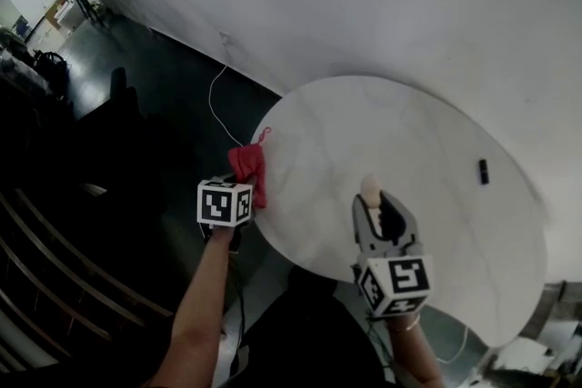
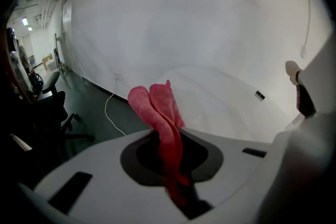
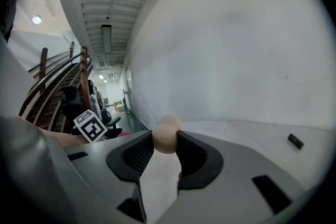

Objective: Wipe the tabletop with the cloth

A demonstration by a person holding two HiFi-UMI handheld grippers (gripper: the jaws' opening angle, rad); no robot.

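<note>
A red cloth point(image 1: 248, 168) hangs at the left edge of the round white table point(image 1: 427, 123), and my left gripper point(image 1: 241, 188) is shut on it. In the left gripper view the cloth point(image 2: 157, 107) sticks up out of the closed jaws of that gripper point(image 2: 169, 157), with the tabletop point(image 2: 220, 99) beyond it. My right gripper point(image 1: 374, 203) hovers over the table's near part, shut on a small cream egg-shaped object point(image 1: 370, 187). The right gripper view shows this object point(image 3: 166, 136) pinched between the pads of the gripper point(image 3: 166, 148).
A small black object point(image 1: 484, 171) lies on the table's right side, also visible as a black object point(image 3: 295, 141). A white cable point(image 1: 216, 100) trails over the dark floor left of the table. A white wall stands behind. Dark railings and chairs point(image 2: 50, 94) are at the left.
</note>
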